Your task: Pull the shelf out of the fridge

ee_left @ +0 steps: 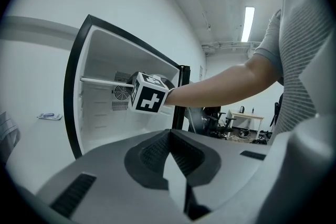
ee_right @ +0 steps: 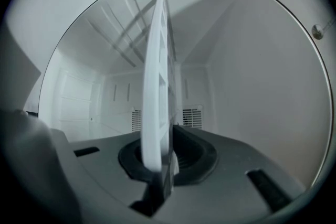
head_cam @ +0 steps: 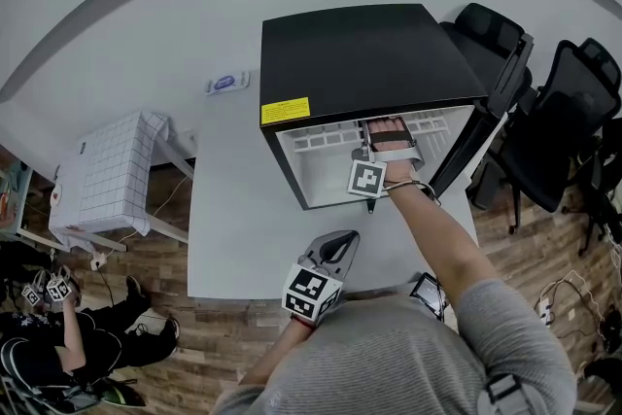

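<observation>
Shelf point(ee_right: 156, 86) clamped in right gripper point(ee_right: 159, 168) inside fridge point(head_cam: 360, 53), left gripper point(ee_left: 170, 138) closed, empty

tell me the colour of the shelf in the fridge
White; the shelf shows best in the right gripper view.

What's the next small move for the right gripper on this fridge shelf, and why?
Probably pull the right gripper straight back toward you, keeping it level: its jaws are clamped on the front edge of the shelf, which sits inside the open fridge.
</observation>
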Demonstrator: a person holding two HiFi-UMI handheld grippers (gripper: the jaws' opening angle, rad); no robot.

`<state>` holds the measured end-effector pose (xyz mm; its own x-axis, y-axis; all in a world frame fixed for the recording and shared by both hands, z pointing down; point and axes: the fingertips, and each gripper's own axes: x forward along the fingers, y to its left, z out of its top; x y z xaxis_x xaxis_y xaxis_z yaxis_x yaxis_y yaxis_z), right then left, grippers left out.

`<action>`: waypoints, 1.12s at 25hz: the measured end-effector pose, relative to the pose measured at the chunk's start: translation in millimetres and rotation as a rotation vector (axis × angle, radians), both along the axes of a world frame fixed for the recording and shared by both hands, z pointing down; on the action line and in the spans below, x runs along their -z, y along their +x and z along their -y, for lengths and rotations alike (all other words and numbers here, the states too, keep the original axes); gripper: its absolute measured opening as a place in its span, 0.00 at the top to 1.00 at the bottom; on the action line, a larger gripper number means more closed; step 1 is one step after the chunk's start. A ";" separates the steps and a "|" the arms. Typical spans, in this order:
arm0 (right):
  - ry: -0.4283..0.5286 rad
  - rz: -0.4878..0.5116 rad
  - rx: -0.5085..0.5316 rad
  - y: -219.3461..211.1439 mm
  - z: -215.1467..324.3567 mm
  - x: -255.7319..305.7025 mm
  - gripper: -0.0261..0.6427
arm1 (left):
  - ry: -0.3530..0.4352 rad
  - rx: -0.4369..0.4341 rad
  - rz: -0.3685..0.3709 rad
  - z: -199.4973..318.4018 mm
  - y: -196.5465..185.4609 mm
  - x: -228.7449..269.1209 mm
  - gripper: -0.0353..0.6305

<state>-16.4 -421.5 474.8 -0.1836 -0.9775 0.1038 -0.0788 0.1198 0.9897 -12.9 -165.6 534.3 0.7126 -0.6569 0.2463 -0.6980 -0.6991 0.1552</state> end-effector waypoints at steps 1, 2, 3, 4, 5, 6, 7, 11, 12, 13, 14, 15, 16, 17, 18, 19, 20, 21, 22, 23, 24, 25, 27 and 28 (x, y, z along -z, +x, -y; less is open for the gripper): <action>-0.005 0.003 -0.001 0.3 -0.7 -0.4 0.91 | -0.001 0.003 0.000 1.5 0.3 1.0 0.93; -0.012 0.007 -0.001 0.3 -1.7 -1.1 0.91 | 0.000 0.006 0.000 2.6 0.5 2.0 0.93; -0.019 0.011 0.000 0.1 -3.0 -1.8 0.91 | 0.003 0.008 -0.001 3.1 0.7 2.7 0.93; -0.023 0.014 0.000 -0.1 -4.6 -2.4 0.91 | 0.005 0.009 -0.001 2.8 1.0 2.9 0.93; -0.025 0.014 0.001 -0.2 -6.2 -2.9 0.91 | 0.007 0.007 -0.001 2.0 1.7 2.6 0.93; -0.025 0.013 0.001 -0.1 -7.7 -3.3 0.91 | 0.007 0.005 -0.001 0.7 2.5 1.7 0.93; -0.024 0.011 0.001 -0.1 -8.9 -3.3 0.91 | 0.004 0.002 0.000 -0.5 3.3 0.6 0.93; -0.017 0.007 -0.001 1.0 -11.7 -1.4 0.91 | 0.002 -0.005 0.000 -3.2 6.9 0.1 0.93; -0.019 0.007 -0.002 1.3 -12.6 -1.6 0.91 | 0.004 -0.006 0.000 -4.2 7.8 0.4 0.93; -0.025 0.008 -0.003 1.4 -13.9 -2.3 0.91 | 0.003 -0.009 0.000 -5.8 8.5 0.1 0.93; -0.029 0.010 -0.004 1.5 -15.4 -2.9 0.91 | 0.001 -0.012 0.002 -7.6 9.1 -0.3 0.93; -0.031 0.010 -0.003 1.5 -16.7 -2.9 0.91 | 0.000 -0.016 0.003 -9.3 9.4 -0.5 0.93; -0.030 0.010 -0.003 1.5 -17.7 -2.3 0.91 | 0.000 -0.018 0.004 -10.4 9.4 -0.5 0.93; -0.026 0.011 -0.002 1.5 -18.5 -1.6 0.91 | 0.000 -0.019 0.005 -11.1 9.3 -0.2 0.93; -0.022 0.011 -0.002 1.6 -19.2 -1.2 0.91 | 0.002 -0.020 0.004 -11.6 9.3 0.3 0.93; -0.020 0.009 -0.003 1.9 -20.0 -1.3 0.91 | 0.005 -0.021 0.004 -12.0 9.3 0.9 0.93; -0.017 0.007 -0.003 2.2 -21.1 -1.6 0.91 | 0.007 -0.023 0.004 -12.7 9.3 1.5 0.93; -0.016 0.005 -0.004 2.3 -22.4 -2.0 0.91 | 0.007 -0.024 0.005 -13.5 9.2 1.6 0.93; -0.016 0.004 -0.004 2.5 -23.7 -2.3 0.91 | 0.006 -0.023 0.005 -14.4 8.8 1.3 0.93; -0.016 0.003 -0.004 2.6 -24.8 -2.4 0.91 | 0.006 -0.023 0.005 -15.1 8.7 1.0 0.93; -0.016 0.004 -0.004 2.8 -25.8 -2.2 0.91 | 0.006 -0.025 0.007 -15.8 8.9 1.1 0.93; -0.017 0.005 -0.003 3.2 -26.7 -2.3 0.91 | 0.005 -0.029 0.010 -16.7 9.5 1.0 0.93; -0.021 0.005 -0.004 4.3 -28.5 -3.2 0.91 | 0.007 -0.034 0.012 -18.0 11.0 1.3 0.93; -0.019 0.005 -0.005 4.7 -29.6 -3.0 0.91 | 0.007 -0.036 0.013 -18.8 11.3 0.5 0.93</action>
